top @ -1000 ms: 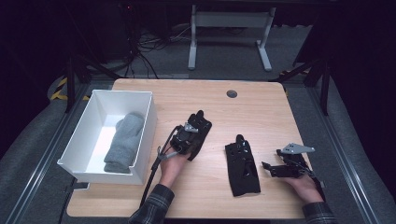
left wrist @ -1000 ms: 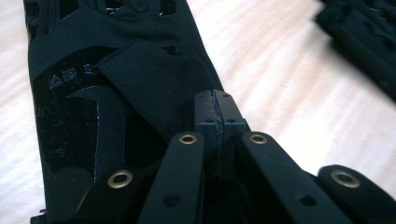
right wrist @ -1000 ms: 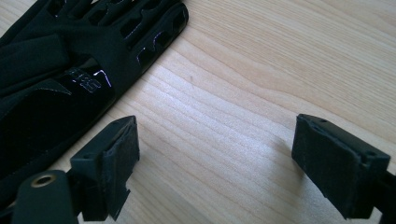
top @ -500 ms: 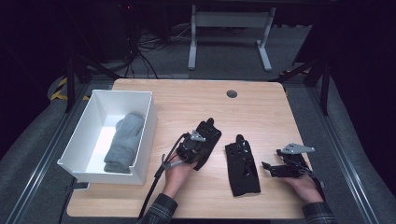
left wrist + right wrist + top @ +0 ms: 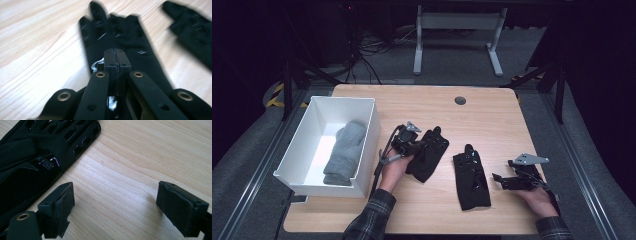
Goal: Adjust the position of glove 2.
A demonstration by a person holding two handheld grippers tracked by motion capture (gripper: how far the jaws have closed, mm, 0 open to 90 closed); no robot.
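My left gripper (image 5: 421,146) is shut on the cuff end of a black glove (image 5: 432,150) near the middle of the wooden table (image 5: 492,120). In the left gripper view the closed jaws of this gripper (image 5: 116,59) sit over the glove (image 5: 140,42), whose fingers point away. A second black glove (image 5: 471,177) lies flat just to the right and shows again at the edge (image 5: 195,32). To its right, my right gripper (image 5: 498,181) rests low on the table, open. Between the spread jaws of that gripper (image 5: 116,200) is bare wood, with the second glove (image 5: 32,152) beyond its left jaw.
A white bin (image 5: 319,185) stands at the table's left side with a folded grey cloth (image 5: 346,150) inside. A round cable hole (image 5: 460,100) sits near the far edge. A desk frame (image 5: 457,30) stands on the floor behind.
My left gripper has carried its glove a little to the right, closer to the second glove, and the glove now points up and to the right. The right gripper has stayed put.
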